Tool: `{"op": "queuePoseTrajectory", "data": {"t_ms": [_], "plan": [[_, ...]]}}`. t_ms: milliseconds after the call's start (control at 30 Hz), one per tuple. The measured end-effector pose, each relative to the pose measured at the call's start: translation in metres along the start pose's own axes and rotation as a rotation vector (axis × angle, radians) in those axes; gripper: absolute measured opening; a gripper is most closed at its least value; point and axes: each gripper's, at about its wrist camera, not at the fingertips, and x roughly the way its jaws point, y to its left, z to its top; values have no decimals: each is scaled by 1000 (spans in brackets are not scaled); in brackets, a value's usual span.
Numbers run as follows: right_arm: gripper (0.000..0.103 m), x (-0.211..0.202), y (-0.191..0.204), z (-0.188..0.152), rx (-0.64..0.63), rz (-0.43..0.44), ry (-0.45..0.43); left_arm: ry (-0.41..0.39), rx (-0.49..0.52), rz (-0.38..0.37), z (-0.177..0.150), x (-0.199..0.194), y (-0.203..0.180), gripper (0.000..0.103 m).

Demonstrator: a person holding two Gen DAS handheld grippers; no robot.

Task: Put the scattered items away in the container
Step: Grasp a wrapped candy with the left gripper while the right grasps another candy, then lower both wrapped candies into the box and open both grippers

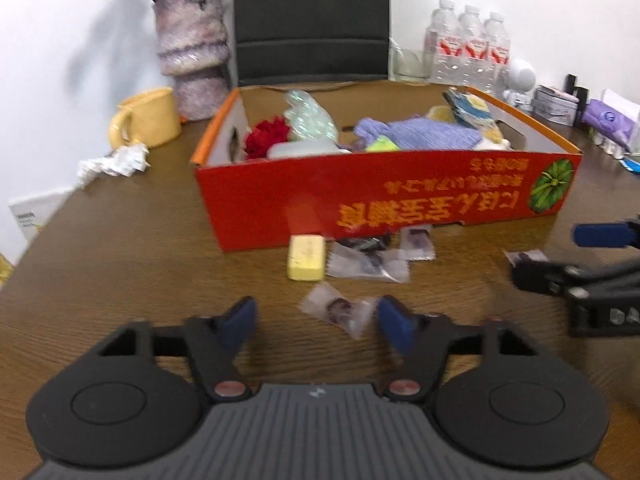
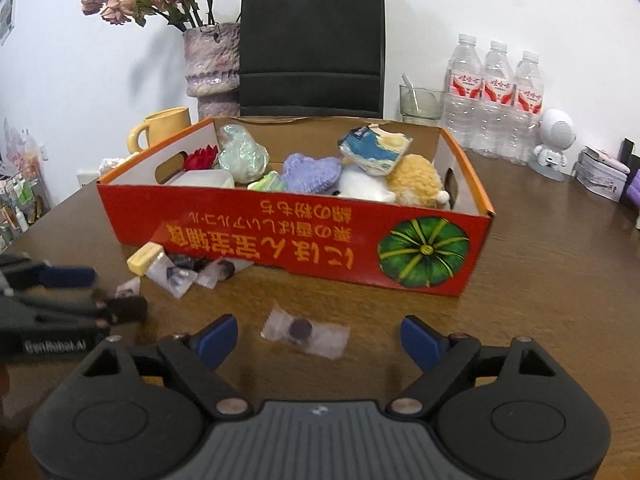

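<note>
A red cardboard box [image 1: 400, 196] [image 2: 240, 228] holds plush toys, a red flower and other items. On the table before it lie a yellow eraser-like block [image 1: 306, 257] [image 2: 144, 258] and several clear candy packets [image 1: 370, 260] [image 2: 188, 274]. My left gripper [image 1: 316, 320] is open, with one packet [image 1: 338, 310] lying between its fingertips. My right gripper [image 2: 318, 338] is open around another packet [image 2: 304, 332] with a dark sweet. Each gripper shows in the other's view: the right one [image 1: 560, 256], the left one [image 2: 100, 292].
A yellow mug [image 1: 148, 118], crumpled paper [image 1: 114, 162], a vase of dried flowers [image 1: 192, 52], a black bag [image 1: 312, 20], three water bottles [image 2: 494, 100], a glass [image 2: 420, 102], a white figurine [image 2: 554, 144] and tins [image 2: 602, 178] ring the box on the wooden table [image 2: 560, 260].
</note>
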Motion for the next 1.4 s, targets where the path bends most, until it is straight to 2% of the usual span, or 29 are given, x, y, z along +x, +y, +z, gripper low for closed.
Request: {"op": "queuePoseTrajectory", "data": {"t_ms": [67, 100, 133, 200, 267, 367, 667, 733, 800, 833, 967, 1033, 1067, 1100, 1400], "plan": [[75, 5, 2, 0, -6, 9, 15, -9, 5, -23, -1, -2, -1, 41], [65, 8, 2, -1, -6, 17, 28, -12, 5, -31, -1, -2, -1, 37], [62, 10, 1, -2, -6, 24, 37, -15, 6, -33, -2, -3, -2, 30], [45, 10, 3, -3, -17, 19, 25, -20, 7, -37, -2, -3, -2, 26], [35, 9, 2, -3, -13, 38, 20, -24, 11, -40, -3, -4, -2, 18], [3, 8, 2, -5, -16, 43, 13, -30, 17, -46, -4, -4, -3, 17], [3, -1, 0, -9, 1, 59, -12, -47, 16, -54, -8, -9, -3, 14], [13, -4, -6, -8, 40, 54, -27, -49, 12, -53, -8, -9, -2, 14], [49, -7, -14, -4, 90, 30, -44, -49, 8, -54, -8, -9, -1, 14], [55, -6, -16, -1, 103, 26, -49, -50, 8, -54, -8, -9, -1, 14], [50, 12, -14, 12, 104, 17, -5, -52, 11, -54, -8, -8, -2, 14], [37, 27, -9, 15, 92, -22, 33, -53, 3, -55, -8, -9, -1, 14], [22, 30, -4, 15, 61, -56, 21, -53, -1, -55, -8, -9, 0, 14], [17, 30, 0, 15, 40, -74, 19, -53, -6, -57, -9, -8, 1, 14], [15, 2, -7, -2, 78, 3, -26, -80, -20, -74, -10, -14, 5, 14]]}}
